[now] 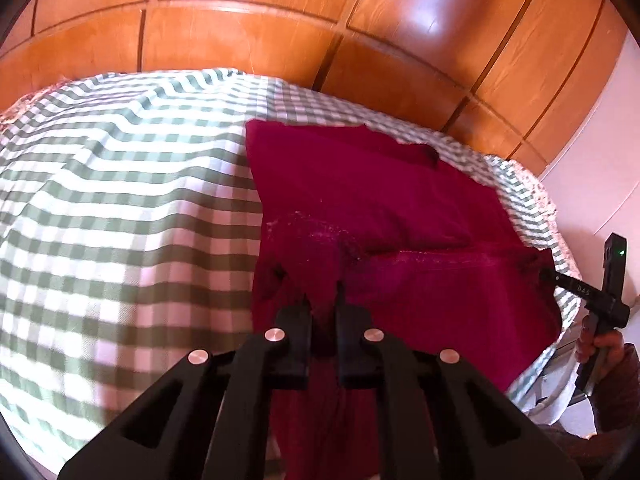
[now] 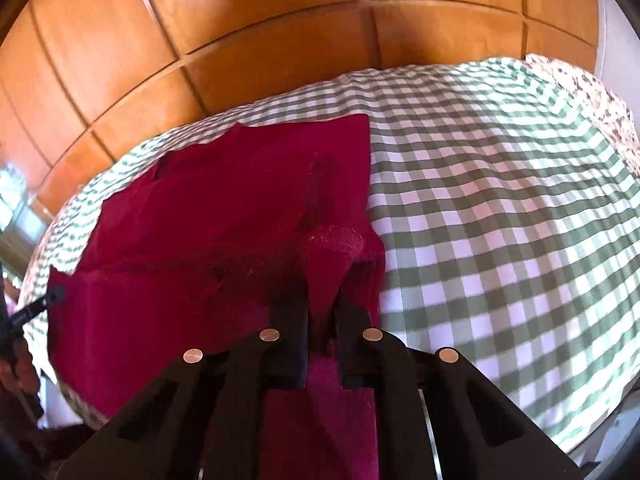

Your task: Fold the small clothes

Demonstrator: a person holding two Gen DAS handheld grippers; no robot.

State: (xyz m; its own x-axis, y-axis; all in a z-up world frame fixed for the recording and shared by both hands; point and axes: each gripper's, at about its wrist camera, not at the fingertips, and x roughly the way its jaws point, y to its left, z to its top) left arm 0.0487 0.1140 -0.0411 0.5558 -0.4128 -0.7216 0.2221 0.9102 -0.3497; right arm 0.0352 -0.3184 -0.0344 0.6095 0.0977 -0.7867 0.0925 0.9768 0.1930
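A dark red garment (image 1: 360, 200) lies on a green and white checked bedspread (image 1: 120, 200). My left gripper (image 1: 322, 300) is shut on the garment's near left edge and holds it raised off the bed. My right gripper (image 2: 322, 300) is shut on the near right edge of the same garment (image 2: 224, 208), also lifted. The raised near edge hangs as a fold between the two grippers. The right gripper also shows in the left wrist view (image 1: 548, 274), at the garment's right corner. The left gripper's tip shows in the right wrist view (image 2: 56, 294).
The checked bedspread (image 2: 500, 200) covers the bed and spreads wide beside the garment. A wooden panelled wardrobe (image 1: 280, 20) stands behind the bed. A white wall (image 1: 608, 160) is at the right. A hand (image 1: 608, 352) holds the right gripper's handle.
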